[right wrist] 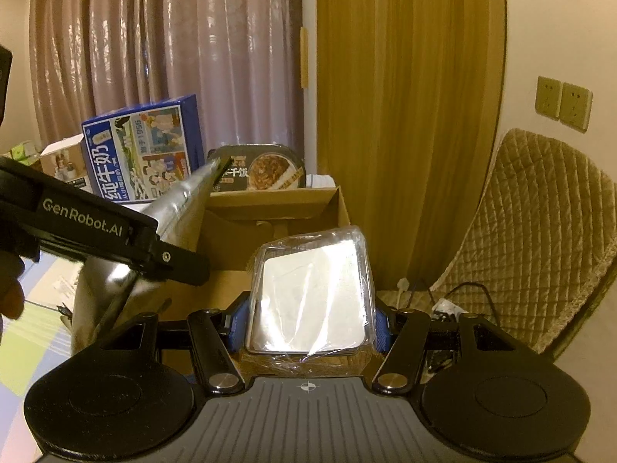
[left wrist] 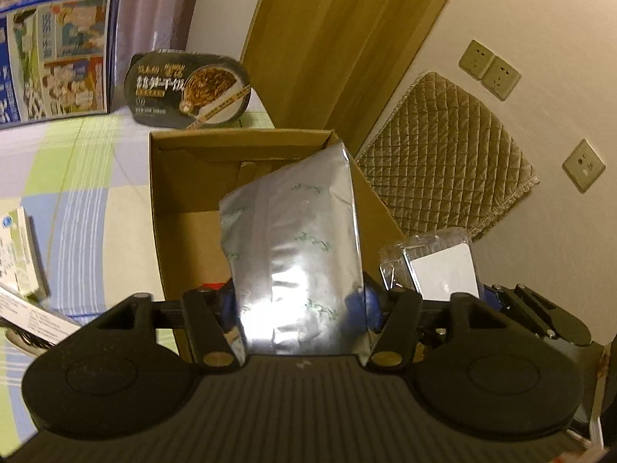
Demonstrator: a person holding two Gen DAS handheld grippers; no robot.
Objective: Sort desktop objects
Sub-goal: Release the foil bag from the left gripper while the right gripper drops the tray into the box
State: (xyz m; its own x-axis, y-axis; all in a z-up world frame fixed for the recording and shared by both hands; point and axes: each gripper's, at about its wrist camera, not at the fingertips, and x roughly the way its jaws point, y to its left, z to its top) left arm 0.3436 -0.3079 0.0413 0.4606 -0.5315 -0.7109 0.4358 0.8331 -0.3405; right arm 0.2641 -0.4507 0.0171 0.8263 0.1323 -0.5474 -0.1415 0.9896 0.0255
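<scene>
Over a checked cloth (left wrist: 77, 177), left jaws hold a crinkled silver pouch (left wrist: 297, 239), right jaws a clear-wrapped packet (right wrist: 312, 293).

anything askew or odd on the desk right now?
Nothing spilled or damaged. The noodle bowl stands on its edge behind the cardboard box, lid facing the camera rather than flat. The foil pouch sits tilted in the left gripper over the box.

Foil pouch (left wrist: 297, 247) over cardboard box (left wrist: 185, 193), meal bowl (left wrist: 189, 88) behind
</scene>
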